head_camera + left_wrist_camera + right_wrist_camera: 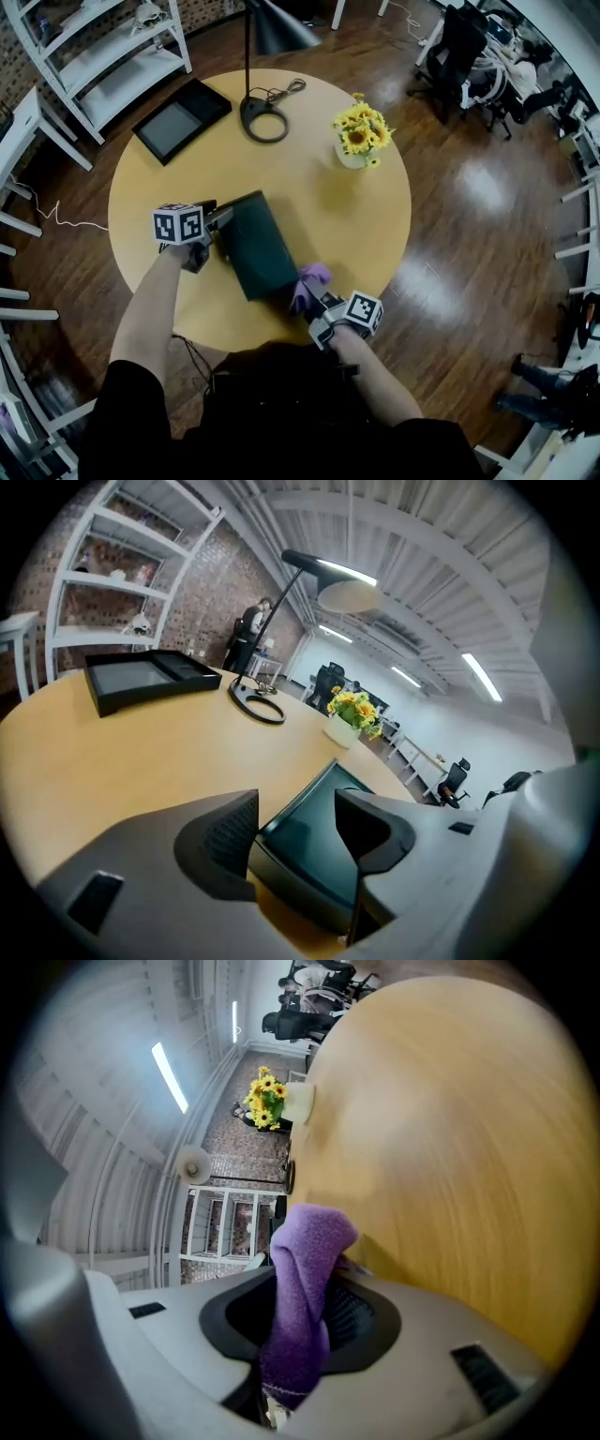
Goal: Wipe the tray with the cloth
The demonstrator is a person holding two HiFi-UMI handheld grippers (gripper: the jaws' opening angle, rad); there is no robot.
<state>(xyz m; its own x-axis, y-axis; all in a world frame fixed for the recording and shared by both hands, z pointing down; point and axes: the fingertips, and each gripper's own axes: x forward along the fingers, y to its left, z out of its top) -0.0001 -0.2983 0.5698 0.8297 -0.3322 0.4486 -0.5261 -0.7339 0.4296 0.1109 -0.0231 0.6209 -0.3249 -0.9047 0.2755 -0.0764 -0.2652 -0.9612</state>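
Note:
A dark green tray [258, 246] lies slantwise in the middle of the round wooden table [375, 234]. My left gripper [217, 225] is at the tray's far left corner. In the left gripper view that corner of the tray [314, 841] lies between the jaws of the left gripper [295, 817], which stand wide and do not press on it. My right gripper [314, 300] is at the tray's near right corner, shut on a purple cloth [309, 281]. The cloth [305, 1269] sticks up in a fold from between the right gripper's [305, 1312] pads.
A second, black tray [181, 119] lies at the table's far left. A lamp base [265, 120] with its cable and a pot of yellow flowers [361, 136] stand at the back. White shelves [103, 47] and office chairs [459, 47] ring the table.

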